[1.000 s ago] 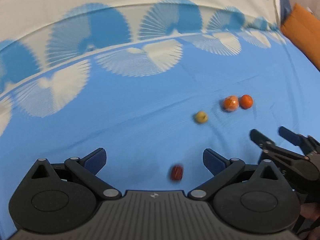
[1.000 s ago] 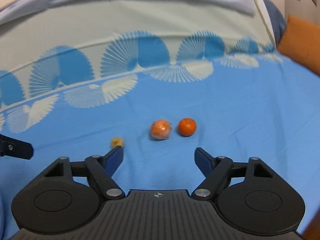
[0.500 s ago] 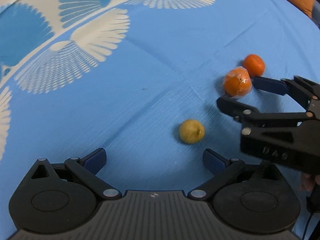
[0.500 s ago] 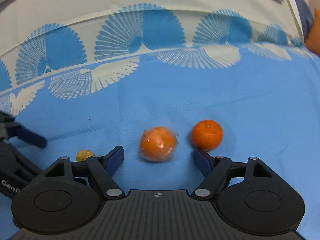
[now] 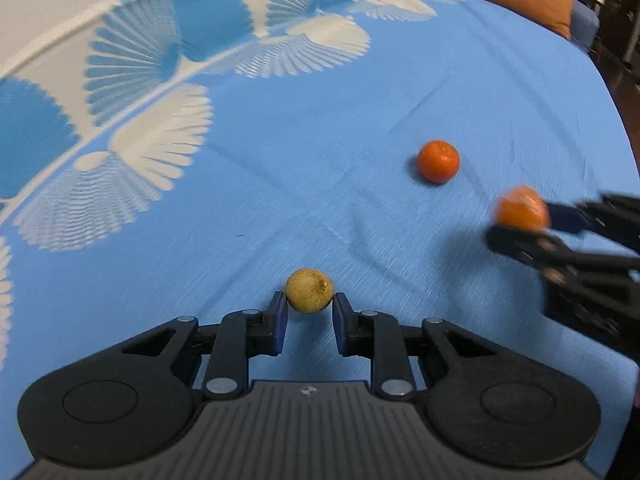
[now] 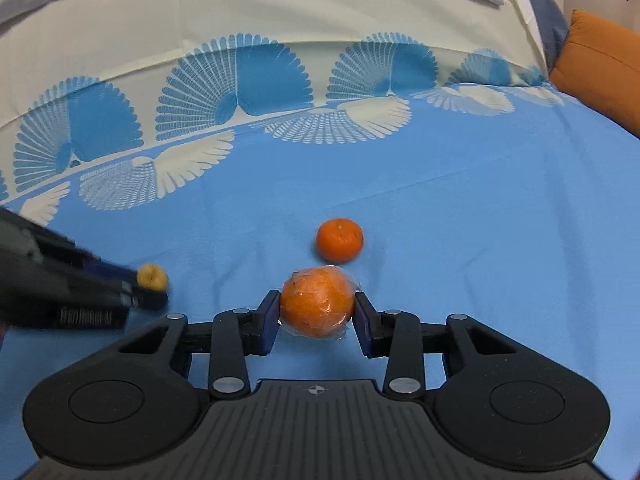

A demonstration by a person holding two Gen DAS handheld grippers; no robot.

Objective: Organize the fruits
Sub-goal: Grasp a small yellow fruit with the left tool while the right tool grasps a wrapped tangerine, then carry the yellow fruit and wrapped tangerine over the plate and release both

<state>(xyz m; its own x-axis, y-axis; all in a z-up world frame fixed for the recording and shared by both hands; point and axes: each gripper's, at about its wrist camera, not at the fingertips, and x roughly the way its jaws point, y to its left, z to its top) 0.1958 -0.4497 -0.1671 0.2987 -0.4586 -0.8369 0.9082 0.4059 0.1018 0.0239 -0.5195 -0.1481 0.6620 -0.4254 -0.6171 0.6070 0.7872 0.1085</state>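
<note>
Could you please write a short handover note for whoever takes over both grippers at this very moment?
Left gripper: shut on the small yellowish round fruit, pinched at its fingertips, low over the blue patterned cloth.
Right gripper: shut on the plastic-wrapped orange fruit; whether it is off the cloth cannot be told.
Bare orange mandarin: loose on the cloth, just beyond the wrapped fruit, untouched.
Done: both grasps made.
Left: carry both fruits to their place, then fetch the mandarin. No bowl or tray is in view, so the destination is not shown.
</note>
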